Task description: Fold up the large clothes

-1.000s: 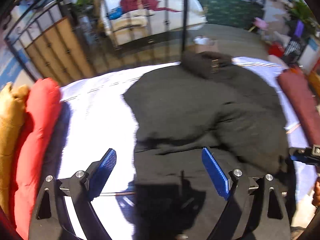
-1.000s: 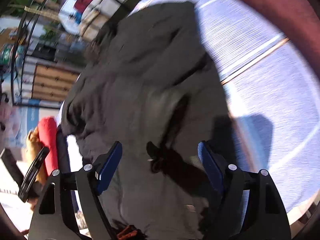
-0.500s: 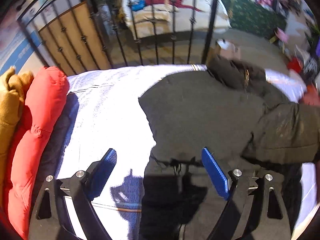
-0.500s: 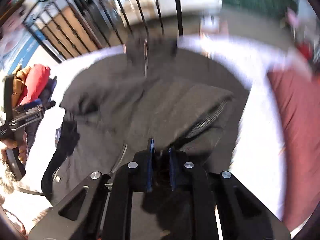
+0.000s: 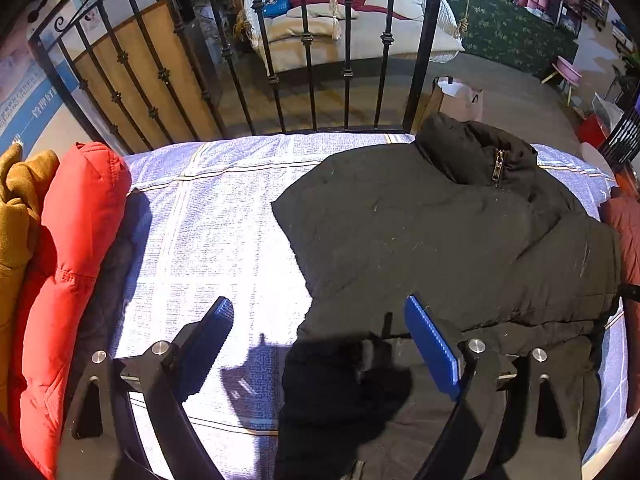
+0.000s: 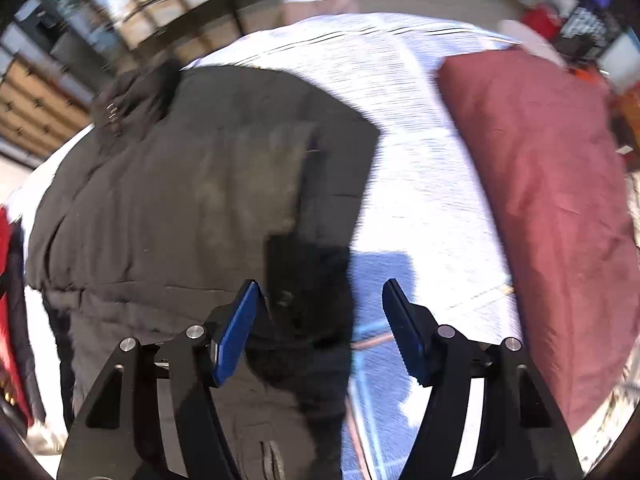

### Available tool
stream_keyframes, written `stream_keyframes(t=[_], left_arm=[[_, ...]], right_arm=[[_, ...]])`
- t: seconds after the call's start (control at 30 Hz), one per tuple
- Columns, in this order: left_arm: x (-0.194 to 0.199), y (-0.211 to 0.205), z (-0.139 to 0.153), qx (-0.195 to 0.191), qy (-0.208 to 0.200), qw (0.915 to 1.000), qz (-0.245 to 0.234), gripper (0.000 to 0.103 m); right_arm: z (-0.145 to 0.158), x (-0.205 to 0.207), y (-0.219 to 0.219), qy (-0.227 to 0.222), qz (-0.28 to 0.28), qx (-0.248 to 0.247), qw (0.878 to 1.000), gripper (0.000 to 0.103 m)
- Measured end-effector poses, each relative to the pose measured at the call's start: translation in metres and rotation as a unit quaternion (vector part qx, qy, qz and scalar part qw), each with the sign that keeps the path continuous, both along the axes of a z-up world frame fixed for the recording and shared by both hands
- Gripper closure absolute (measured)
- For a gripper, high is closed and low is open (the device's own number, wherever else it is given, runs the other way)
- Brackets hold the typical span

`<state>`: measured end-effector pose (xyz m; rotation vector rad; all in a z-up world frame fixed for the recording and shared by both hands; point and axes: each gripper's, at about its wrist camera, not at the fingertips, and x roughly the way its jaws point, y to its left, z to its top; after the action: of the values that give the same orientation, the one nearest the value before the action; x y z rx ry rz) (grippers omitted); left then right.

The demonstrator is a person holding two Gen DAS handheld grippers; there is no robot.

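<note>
A black padded jacket (image 5: 440, 232) lies on a pale blue checked bed sheet (image 5: 208, 232), collar with a brass zip toward the iron railing. One sleeve is folded across its body. My left gripper (image 5: 316, 336) hangs open above the jacket's left edge and lower hem, nothing between its blue pads. In the right wrist view the same jacket (image 6: 192, 192) fills the left half. My right gripper (image 6: 320, 320) hovers over the jacket's right edge, its jaws opening, with no cloth pinched between them.
A red padded garment (image 5: 68, 264) and a mustard one (image 5: 16, 208) lie piled at the sheet's left. A maroon cushion (image 6: 552, 208) lies along the right side. A black iron railing (image 5: 308, 52) closes off the far edge of the bed.
The right gripper shut on the jacket's sleeve, carried it across the body, then let go and opened. The left gripper drifted sideways and stayed open.
</note>
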<state>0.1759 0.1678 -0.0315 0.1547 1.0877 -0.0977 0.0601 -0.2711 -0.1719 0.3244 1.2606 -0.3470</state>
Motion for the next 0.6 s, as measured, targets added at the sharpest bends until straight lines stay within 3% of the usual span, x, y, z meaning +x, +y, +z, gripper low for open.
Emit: stream_keyframes(t=[0.13,0.23,0.33,0.43,0.53,0.6], left_arm=[[0.009,-0.034,0.003,-0.011,-0.010,0.9992,-0.037,0.018],[0.017,-0.073,-0.003,-0.007,-0.005,0.9966,-0.081,0.018],[0.026,-0.098,-0.021,-0.003,0.020,0.9950,-0.098,0.018],[0.043,-0.096,-0.049,0.015,0.052,0.9956,-0.077,0.018],[0.061,-0.064,-0.072,-0.007,0.091,0.9955,-0.026,0.009],[0.068,-0.049,-0.083,-0.010,0.103,0.9945,-0.017,0.008]], right_arm=[[0.024,0.009,0.039,-0.052,0.075,-0.035,0.995,0.038],[0.018,0.034,0.078,-0.052,0.150,-0.043,0.986,0.038],[-0.002,0.059,0.093,-0.032,0.165,-0.052,0.984,0.038],[-0.021,0.071,0.083,-0.011,0.146,-0.046,0.988,0.038],[-0.028,0.066,0.062,-0.008,0.133,-0.028,0.991,0.038],[-0.032,0.059,0.057,-0.009,0.143,-0.025,0.989,0.038]])
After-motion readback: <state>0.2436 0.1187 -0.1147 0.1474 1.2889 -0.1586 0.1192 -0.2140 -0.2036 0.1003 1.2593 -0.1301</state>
